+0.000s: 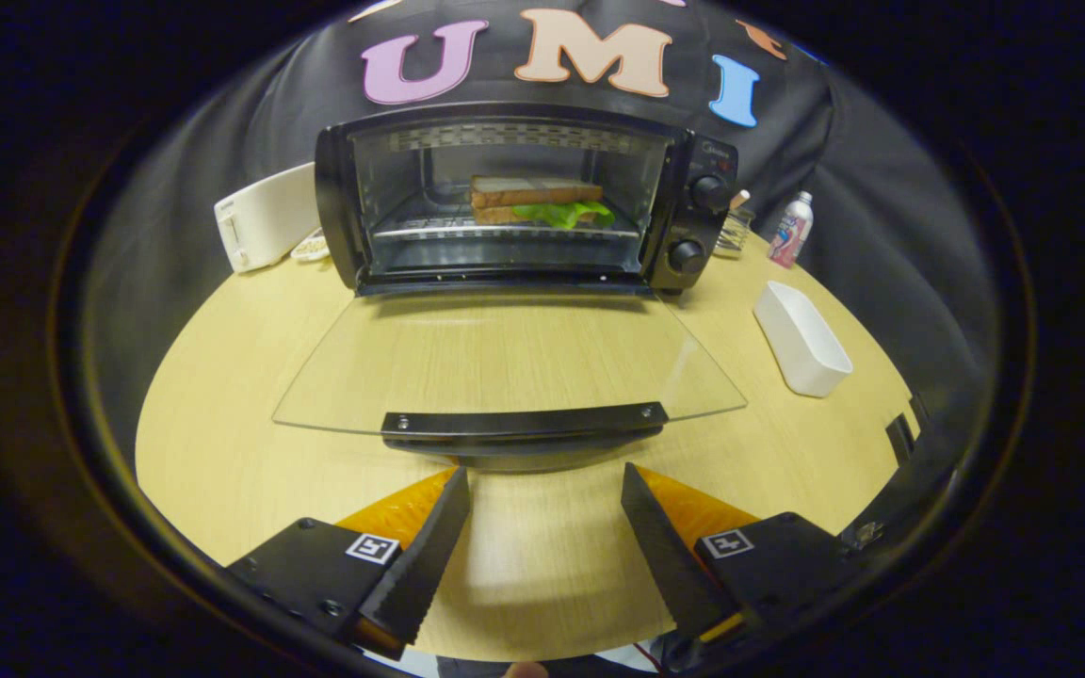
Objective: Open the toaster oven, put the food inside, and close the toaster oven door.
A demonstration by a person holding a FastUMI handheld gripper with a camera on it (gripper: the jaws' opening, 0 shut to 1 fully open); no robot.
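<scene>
Your gripper [542,471] is spread wide and holds nothing, its tips just short of the black handle bar [524,421] of the glass door [505,363]. That door lies fully down in front of the black toaster oven [524,202] on the pale wooden bench [222,414]. Inside the oven, a sandwich of brown bread and green lettuce [540,201] sits on the wire rack [439,229]. Right of the oven stands a white rectangular dish [801,339]; left of it, a white appliance [265,217].

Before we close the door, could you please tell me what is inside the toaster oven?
Inside the toaster oven, a sandwich with green lettuce sits on the wire rack. The sandwich's back side is hidden. The glass door lies fully open, and the hand-held gripper is open just before its handle.
</scene>
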